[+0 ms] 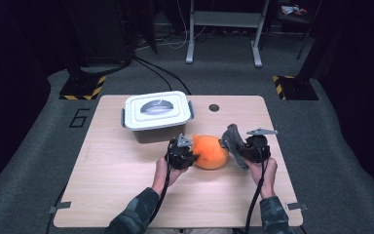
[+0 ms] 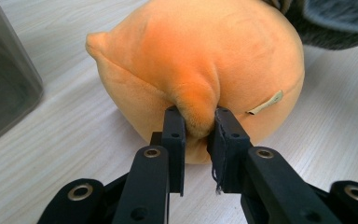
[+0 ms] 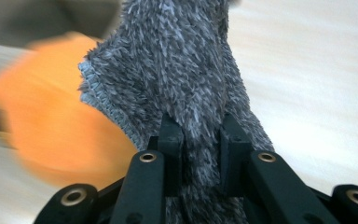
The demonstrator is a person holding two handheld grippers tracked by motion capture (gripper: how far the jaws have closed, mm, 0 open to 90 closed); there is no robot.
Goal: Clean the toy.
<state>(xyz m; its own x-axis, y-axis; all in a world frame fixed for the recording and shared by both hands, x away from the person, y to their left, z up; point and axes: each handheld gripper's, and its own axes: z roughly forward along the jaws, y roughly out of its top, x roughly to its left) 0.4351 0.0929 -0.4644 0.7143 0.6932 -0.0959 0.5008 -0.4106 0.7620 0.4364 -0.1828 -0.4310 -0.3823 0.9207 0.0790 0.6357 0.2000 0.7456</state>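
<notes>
A round orange plush ball (image 1: 210, 151) lies on the wooden table (image 1: 121, 175) near its middle. My left gripper (image 1: 184, 155) is at the ball's left side, shut on a pinched fold of the orange plush ball (image 2: 200, 70); its fingertips (image 2: 175, 123) squeeze the fabric. A fuzzy grey cloth (image 1: 233, 139) rests against the ball's right side. My right gripper (image 1: 246, 150) is shut on this grey cloth (image 3: 177, 70), which rises between the jaws, with the blurred orange plush ball (image 3: 51, 126) to their left.
A white lidded storage box (image 1: 158, 115) with a grey handle stands behind the ball at the table's back left; its grey wall (image 2: 4, 74) is close to the left gripper. A small dark hole (image 1: 214, 107) marks the table's far edge.
</notes>
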